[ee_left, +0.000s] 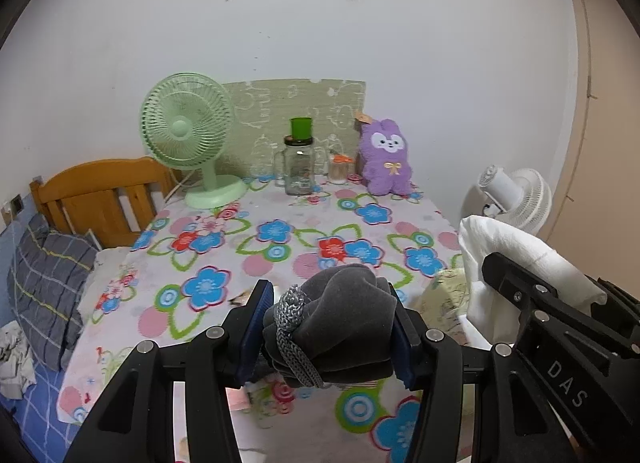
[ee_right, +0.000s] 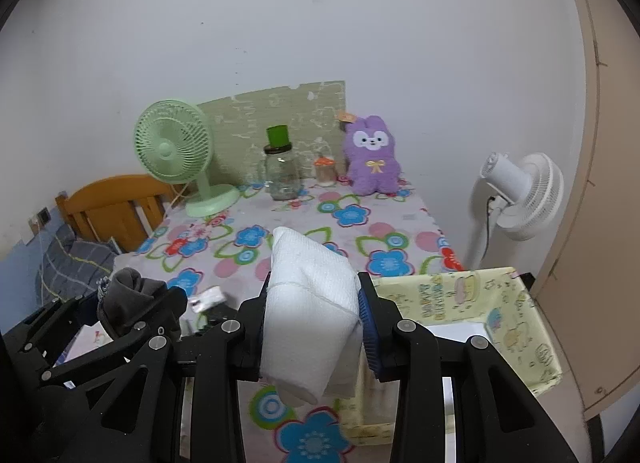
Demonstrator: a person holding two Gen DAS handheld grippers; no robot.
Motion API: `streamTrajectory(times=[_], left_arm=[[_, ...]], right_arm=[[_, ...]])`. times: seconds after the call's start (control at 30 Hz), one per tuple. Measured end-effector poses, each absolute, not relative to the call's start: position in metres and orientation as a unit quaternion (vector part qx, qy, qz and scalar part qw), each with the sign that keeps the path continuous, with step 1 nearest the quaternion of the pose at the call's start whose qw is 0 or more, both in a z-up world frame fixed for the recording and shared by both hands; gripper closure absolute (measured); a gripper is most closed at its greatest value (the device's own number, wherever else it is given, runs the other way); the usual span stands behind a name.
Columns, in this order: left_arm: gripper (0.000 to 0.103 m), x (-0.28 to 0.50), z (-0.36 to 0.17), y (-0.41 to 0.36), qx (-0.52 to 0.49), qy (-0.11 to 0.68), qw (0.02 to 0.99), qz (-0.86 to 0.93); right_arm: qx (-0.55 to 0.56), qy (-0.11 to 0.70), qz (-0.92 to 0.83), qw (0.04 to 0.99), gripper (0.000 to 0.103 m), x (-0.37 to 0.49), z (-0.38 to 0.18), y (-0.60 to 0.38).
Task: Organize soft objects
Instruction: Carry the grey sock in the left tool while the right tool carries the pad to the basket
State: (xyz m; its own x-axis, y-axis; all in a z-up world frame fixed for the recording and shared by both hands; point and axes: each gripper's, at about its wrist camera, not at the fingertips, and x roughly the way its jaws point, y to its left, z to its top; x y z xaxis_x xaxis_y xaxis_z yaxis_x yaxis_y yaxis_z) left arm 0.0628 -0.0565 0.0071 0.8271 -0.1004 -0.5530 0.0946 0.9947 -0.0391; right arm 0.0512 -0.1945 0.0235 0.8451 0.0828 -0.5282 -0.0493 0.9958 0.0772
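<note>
While the left gripper jaws clench a grey bundle, the right gripper jaws clamp a white cloth.

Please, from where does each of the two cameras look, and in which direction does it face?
Left wrist: on the left gripper, looking forward and down over the flowered table to the wall; shows its fingers clamping a grey cloth bundle, the right gripper beside it.
Right wrist: on the right gripper, facing likewise; its fingers clamp a white cloth, yellow fabric bin at right.
Shared: green fan, glass jar, purple plush.
</note>
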Motion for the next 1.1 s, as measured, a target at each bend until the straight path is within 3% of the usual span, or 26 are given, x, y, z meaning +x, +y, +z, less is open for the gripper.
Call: streamTrajectory(times=[1.1], left_arm=[[0.048, 0.099, -0.033, -0.180, 0.036, 0.346, 0.924, -0.160]], right_arm=[[0.047, 0.310, -0.047, 0.948, 0.063, 0.072, -0.009, -0.310]])
